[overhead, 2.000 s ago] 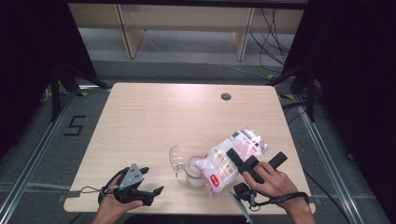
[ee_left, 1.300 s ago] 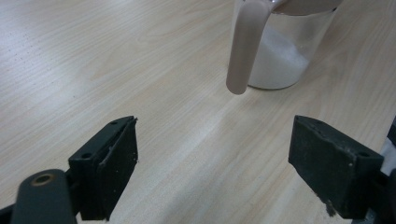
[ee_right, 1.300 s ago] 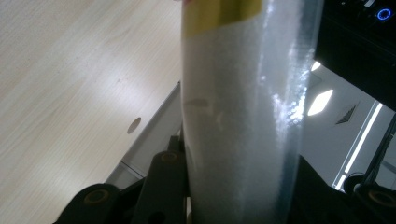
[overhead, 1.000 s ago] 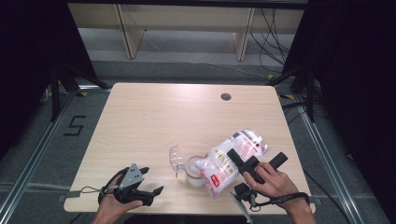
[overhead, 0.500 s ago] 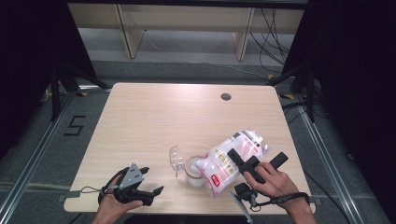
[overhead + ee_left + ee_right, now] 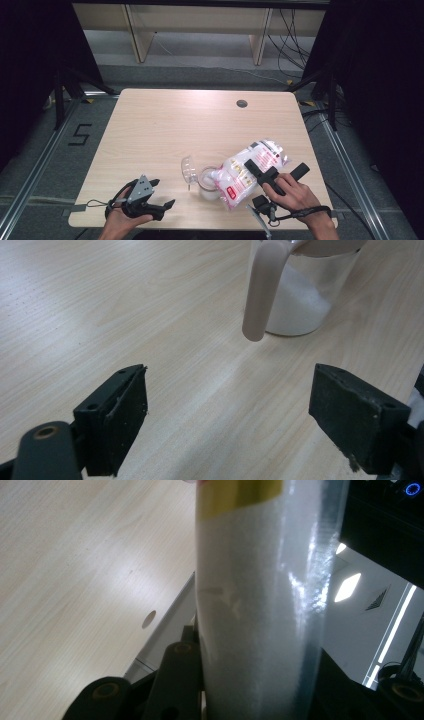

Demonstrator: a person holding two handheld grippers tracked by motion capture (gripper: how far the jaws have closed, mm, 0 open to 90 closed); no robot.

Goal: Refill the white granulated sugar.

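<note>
At the desk's (image 6: 165,120) near left corner the left tool (image 6: 159,195) rests in a hand (image 6: 120,220), its jaws spread wide with nothing but bare wood between them; the left gripper view shows both black pads (image 6: 117,417) standing well apart over the desk. To the right, near the front middle, a clear lid (image 6: 188,170) lies tilted just beside a clear jar (image 6: 207,181) that holds some white powder. In the left gripper view the jar (image 6: 305,295) has a pale handle (image 6: 262,287) down its side. Further right, a bag (image 6: 247,172) of white powder is tilted with its low end at the jar's mouth. The right tool (image 6: 265,172) is clenched on the bag, gripped by the right hand (image 6: 295,195). A dark round hole (image 6: 242,103) sits near the desk's far edge.
</note>
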